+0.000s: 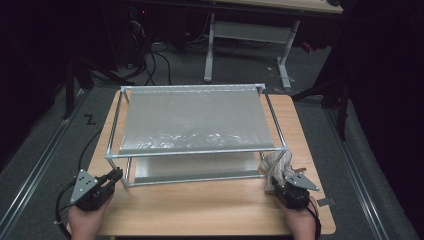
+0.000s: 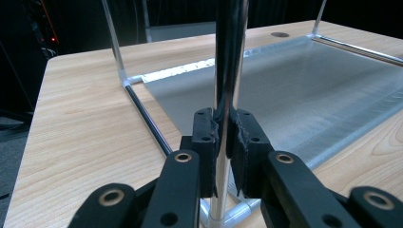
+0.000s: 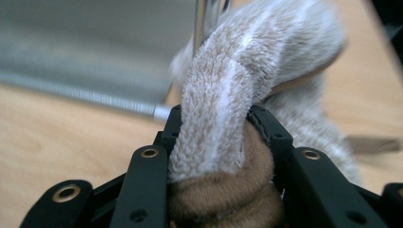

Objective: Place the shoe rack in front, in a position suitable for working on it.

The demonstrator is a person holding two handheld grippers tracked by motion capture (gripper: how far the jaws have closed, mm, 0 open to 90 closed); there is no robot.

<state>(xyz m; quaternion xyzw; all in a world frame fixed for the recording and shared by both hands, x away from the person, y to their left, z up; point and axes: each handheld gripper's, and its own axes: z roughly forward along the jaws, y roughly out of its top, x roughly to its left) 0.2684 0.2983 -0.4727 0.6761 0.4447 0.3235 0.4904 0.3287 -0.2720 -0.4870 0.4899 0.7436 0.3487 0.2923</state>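
One two-tier metal rack; left claw clamped on its post, right claw pinching one, perhaps folded, fuzzy sock.

Your near strip of surface lies open; the rack (posts, two shelves) blocks everything beyond.

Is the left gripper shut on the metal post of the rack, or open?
Shut: the left gripper presses both fingers against the upright metal post between them.

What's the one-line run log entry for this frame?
left gripper: shut on rack post | right gripper: shut on fuzzy sock, by rack's near right corner | rack: on table
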